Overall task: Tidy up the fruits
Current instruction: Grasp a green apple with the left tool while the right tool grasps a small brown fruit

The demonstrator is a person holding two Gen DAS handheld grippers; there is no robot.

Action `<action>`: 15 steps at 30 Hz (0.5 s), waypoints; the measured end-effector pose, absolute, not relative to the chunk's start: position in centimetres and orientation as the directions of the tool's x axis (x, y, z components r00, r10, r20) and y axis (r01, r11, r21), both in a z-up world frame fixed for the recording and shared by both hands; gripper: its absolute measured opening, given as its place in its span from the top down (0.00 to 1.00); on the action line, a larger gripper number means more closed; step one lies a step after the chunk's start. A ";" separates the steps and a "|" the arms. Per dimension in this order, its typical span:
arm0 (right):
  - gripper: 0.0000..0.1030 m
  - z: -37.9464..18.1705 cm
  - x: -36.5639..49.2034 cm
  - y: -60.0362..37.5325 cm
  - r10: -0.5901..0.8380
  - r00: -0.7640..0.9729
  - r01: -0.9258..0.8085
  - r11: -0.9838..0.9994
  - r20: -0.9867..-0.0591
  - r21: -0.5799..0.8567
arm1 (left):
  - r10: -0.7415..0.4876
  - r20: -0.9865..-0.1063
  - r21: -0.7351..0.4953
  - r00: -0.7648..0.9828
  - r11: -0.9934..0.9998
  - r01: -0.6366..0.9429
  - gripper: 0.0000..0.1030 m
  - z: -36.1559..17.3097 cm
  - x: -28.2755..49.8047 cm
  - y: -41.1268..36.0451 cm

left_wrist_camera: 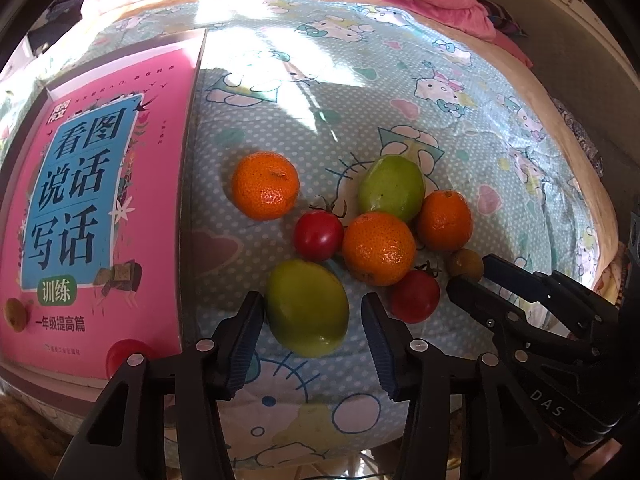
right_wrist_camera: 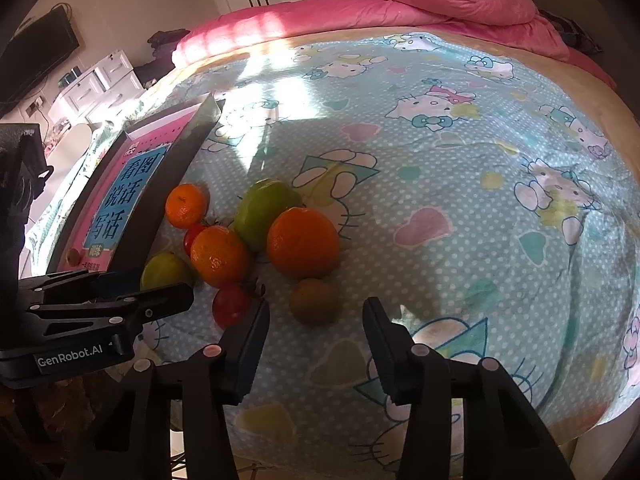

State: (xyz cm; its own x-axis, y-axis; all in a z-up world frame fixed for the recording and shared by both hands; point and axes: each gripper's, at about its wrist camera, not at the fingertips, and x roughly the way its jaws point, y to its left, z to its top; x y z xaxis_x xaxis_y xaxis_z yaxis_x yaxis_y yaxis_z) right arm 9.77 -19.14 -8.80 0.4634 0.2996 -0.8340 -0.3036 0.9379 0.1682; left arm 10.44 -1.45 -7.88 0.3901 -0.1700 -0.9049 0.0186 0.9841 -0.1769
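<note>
The left gripper (left_wrist_camera: 312, 344) hangs low over the bed with its jaws spread wide, and the near green fruit (left_wrist_camera: 307, 307) sits right between the fingertips, neither pad visibly touching it. The right gripper (right_wrist_camera: 316, 350) is also spread wide and holds nothing; a small brownish-green fruit (right_wrist_camera: 315, 301) lies just ahead of its gap, at about 12 o'clock from the tips.

From the left wrist view, going outward from that near green fruit: a red tomato (left_wrist_camera: 319, 235) lies at 12 o'clock, a big orange (left_wrist_camera: 379, 248) at 1 o'clock, touching the tomato, and a second tomato (left_wrist_camera: 415, 296) at 3 o'clock, just beside the right-hand finger. Past the big orange sits a second green fruit (left_wrist_camera: 391, 187) with another orange (left_wrist_camera: 444, 220) pressed against it on the right. A third orange (left_wrist_camera: 265, 185) lies apart from the cluster at 11 o'clock.

All this rests on a pale blue cartoon-cat bedsheet (left_wrist_camera: 460, 120). At 9 to 10 o'clock a dark tray holds a pink book (left_wrist_camera: 92, 200) with a blue panel of Chinese characters; a small yellowish fruit (left_wrist_camera: 15, 314) and a red one (left_wrist_camera: 124, 354) lie on its near end. A crumpled pink quilt (right_wrist_camera: 420, 4) is heaped at the far side of the bed, and white drawers (right_wrist_camera: 100, 84) stand against the wall at 10 o'clock in the right wrist view.
</note>
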 end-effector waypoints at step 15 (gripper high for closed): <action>0.75 -9.5 10.0 -17.9 0.235 0.482 -0.325 0.943 -0.844 0.077 | -0.069 -0.920 -0.052 0.386 0.997 0.055 0.58 -8.7 10.8 -2.6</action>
State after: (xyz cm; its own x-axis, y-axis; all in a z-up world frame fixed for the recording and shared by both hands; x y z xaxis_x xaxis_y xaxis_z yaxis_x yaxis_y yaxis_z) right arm 9.96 -17.92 -9.50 0.4817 0.2353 -0.8441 -0.3250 0.9426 0.0772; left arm 10.77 -2.64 -8.68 0.3860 -0.0690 -0.9199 0.0548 0.9972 -0.0518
